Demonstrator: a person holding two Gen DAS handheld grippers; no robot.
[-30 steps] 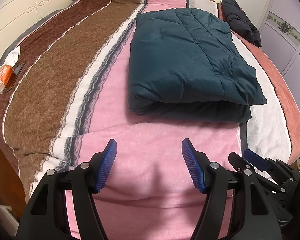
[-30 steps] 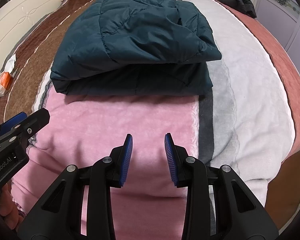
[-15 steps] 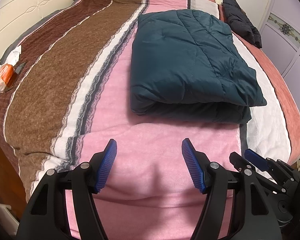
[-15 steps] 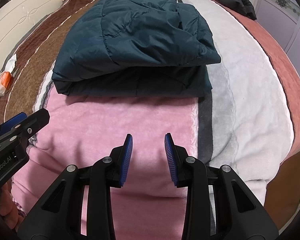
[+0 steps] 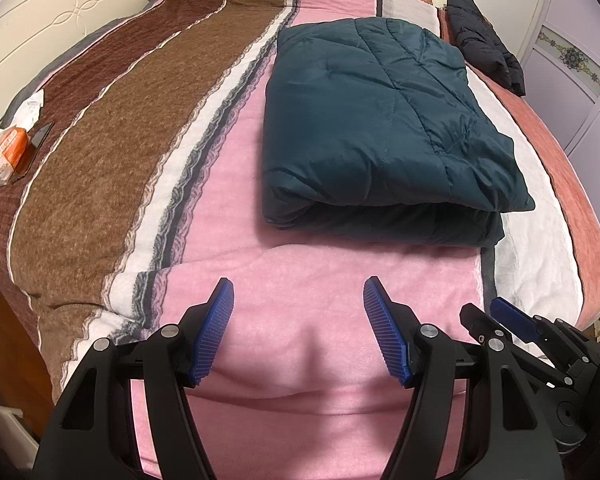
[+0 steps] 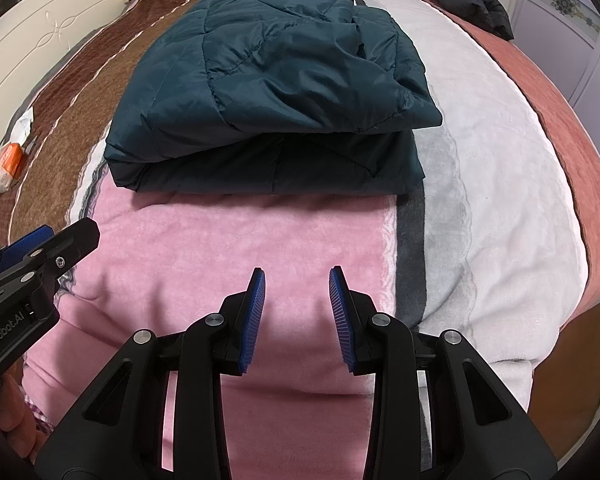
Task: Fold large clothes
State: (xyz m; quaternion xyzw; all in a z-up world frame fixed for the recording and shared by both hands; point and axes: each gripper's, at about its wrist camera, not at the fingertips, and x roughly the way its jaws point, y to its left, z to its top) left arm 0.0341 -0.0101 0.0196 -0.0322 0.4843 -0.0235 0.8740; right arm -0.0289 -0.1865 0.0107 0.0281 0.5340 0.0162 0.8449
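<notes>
Striped plush blanket (image 5: 100,168) in brown, white and pink is covering a bed. Left black gripper with blue ribbed pads (image 5: 298,330) is hovering released over the pink stripe. Beyond it, a folded dark teal quilted jacket (image 5: 380,132) is lying flat. Right matching gripper (image 6: 297,314) is hovering beside, jaws parted, empty.

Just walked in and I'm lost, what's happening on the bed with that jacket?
A person holds a two-finger gripper in each hand over a striped blanket on a bed. The teal jacket lies folded into a thick rectangle ahead of them. The left gripper and right gripper are both open and empty, over the pink stripe short of the jacket, touching nothing. A black garment lies at the far right edge.
</notes>
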